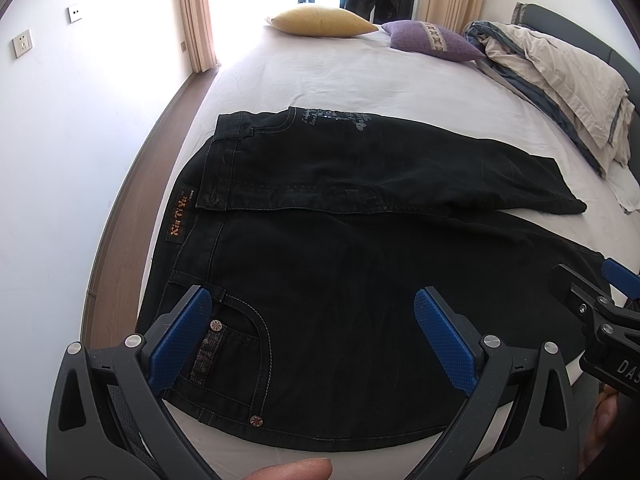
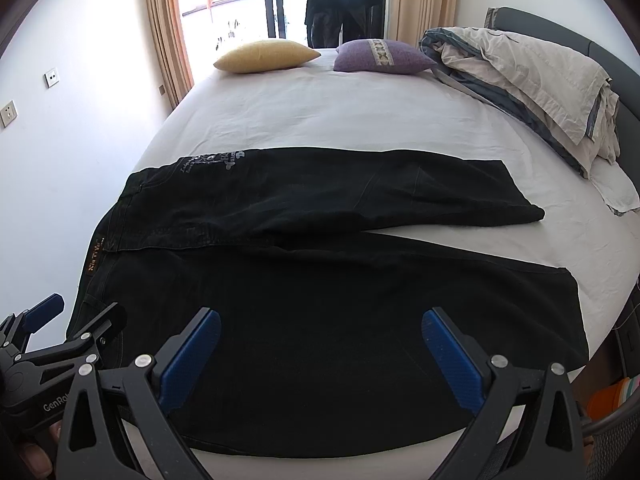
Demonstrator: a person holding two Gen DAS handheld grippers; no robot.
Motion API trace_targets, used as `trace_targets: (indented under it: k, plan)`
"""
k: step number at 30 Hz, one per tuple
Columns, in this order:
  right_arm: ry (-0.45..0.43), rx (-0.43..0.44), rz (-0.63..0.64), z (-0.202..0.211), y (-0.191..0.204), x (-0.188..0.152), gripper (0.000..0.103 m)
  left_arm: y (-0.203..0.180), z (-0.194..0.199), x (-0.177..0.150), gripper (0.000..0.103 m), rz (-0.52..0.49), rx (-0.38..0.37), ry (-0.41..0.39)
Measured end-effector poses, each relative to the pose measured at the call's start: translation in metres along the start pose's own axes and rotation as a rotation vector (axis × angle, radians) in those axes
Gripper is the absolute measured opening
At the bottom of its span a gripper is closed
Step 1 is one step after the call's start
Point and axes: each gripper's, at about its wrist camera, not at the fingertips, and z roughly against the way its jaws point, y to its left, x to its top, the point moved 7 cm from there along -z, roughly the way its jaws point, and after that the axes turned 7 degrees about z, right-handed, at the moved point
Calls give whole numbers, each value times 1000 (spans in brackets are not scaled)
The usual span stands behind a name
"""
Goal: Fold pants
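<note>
The left hand-held gripper (image 1: 312,336) hovers with jaws spread wide over the waist pocket of the black pants (image 1: 360,272); the right hand-held gripper (image 2: 320,356), equally spread and empty, hovers over the near leg. The pants lie flat across the bed (image 2: 320,112), well short of its yellow pillow (image 2: 266,55).

Your black denim pants (image 2: 320,292) lie spread across the near half of the white-sheeted bed (image 2: 340,120), waistband at frame left, legs running right; the farther leg lies behind the nearer one; behind them, at upper centre, a yellow cushion (image 2: 266,55) sits left of a purple cushion (image 2: 384,56); a crumpled beige and grey duvet (image 2: 532,80) is heaped at upper right against the dark headboard (image 2: 560,26).
</note>
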Motion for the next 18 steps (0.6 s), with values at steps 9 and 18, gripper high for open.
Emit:
trace_targets:
  k: [9,18]
  plan:
    - [24,42,7,-10,2,1,103,-1,-15,-2,103,-18,0,14]
    - [-17,195,99,-37,-9,44,103,15,-53,62,103,-63,-137,20]
